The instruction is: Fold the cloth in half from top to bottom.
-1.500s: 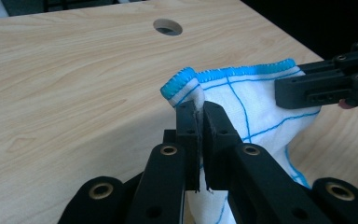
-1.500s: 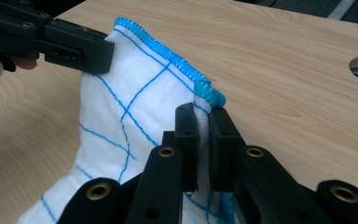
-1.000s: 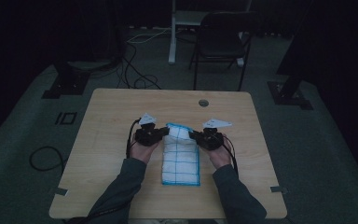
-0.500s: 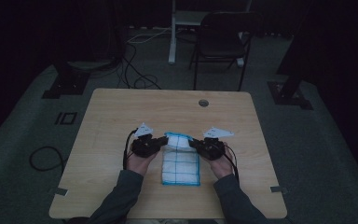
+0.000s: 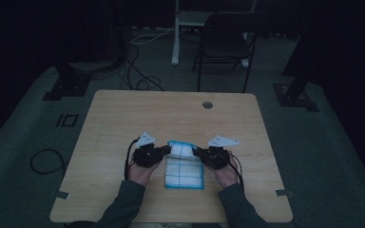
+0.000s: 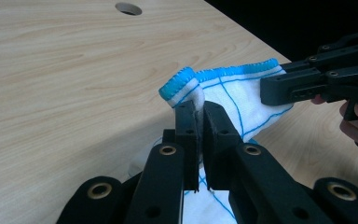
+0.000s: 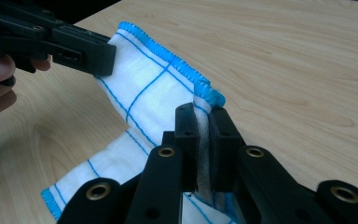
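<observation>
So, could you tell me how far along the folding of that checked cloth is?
Done: each gripper is shut on a far corner of the cloth. In hand: the left gripper and right gripper hold that edge lifted and curled toward the near end. Left: laying it down and letting go.

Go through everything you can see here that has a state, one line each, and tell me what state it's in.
Cloth: far edge lifted off the table and folding toward the person, near part lying flat.
Left gripper: shut on the cloth's far left corner.
Right gripper: shut on the cloth's far right corner.
Table: bare wood around the cloth, round hole near the far edge.
Chair: upright beyond the table, unoccupied.
</observation>
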